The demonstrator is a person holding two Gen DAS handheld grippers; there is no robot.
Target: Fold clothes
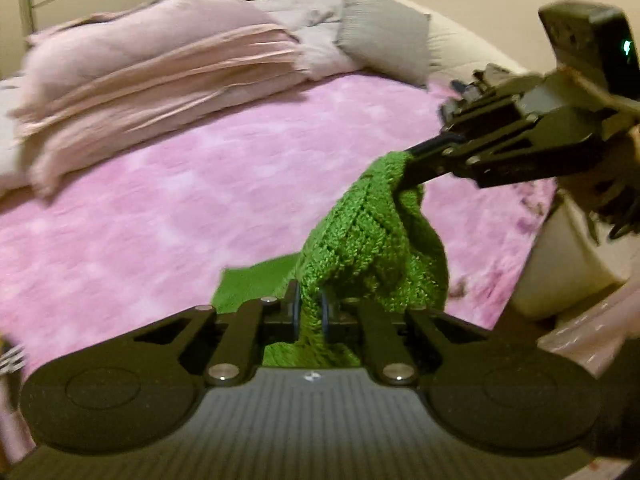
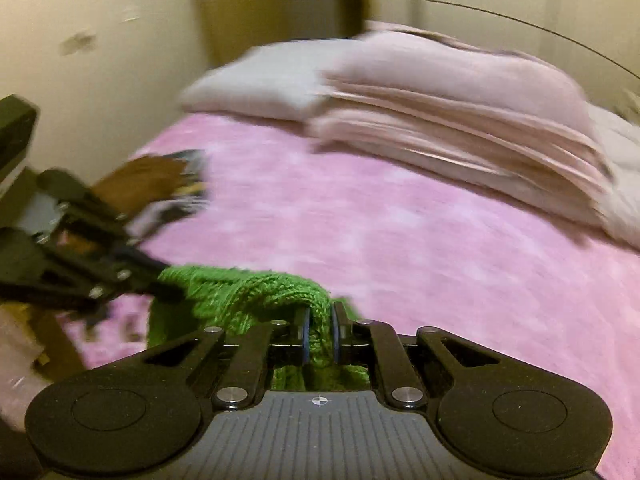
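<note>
Left gripper [image 1: 310, 312] low in its own view, jaws pressed together on a bunched edge of the green knit garment [image 1: 372, 240]; fabric runs down between the pads and pools beneath the fingers. Right gripper [image 2: 319, 334] the same in its own view: jaws clamped on a thick fold of green knit, more of it showing below. Garment hangs lifted between the two tools, slack and sagging in the middle, above the pink fuzzy blanket [image 1: 180, 208] (a flatter green portion seems to lie lower, toward the blanket, though contact cannot be made out). From the left camera the right gripper enters from the upper right, fingers angled down and left, tips buried in the top of the knit; a dark-sleeved hand [image 1: 616, 184] grips its body. From the right camera the left gripper comes in from the left edge, fingers pointing right into the knit. A white bin-like container [image 1: 568, 264] stands at the right of the left view; contents not visible. Farther back, a stack of pale pink folded bedding [image 1: 152, 80] on the bed, then a grey pillow [image 1: 384, 32] against the headboard. Brown and striped items [image 2: 160, 184] lie blurred at the blanket's far left edge.
</note>
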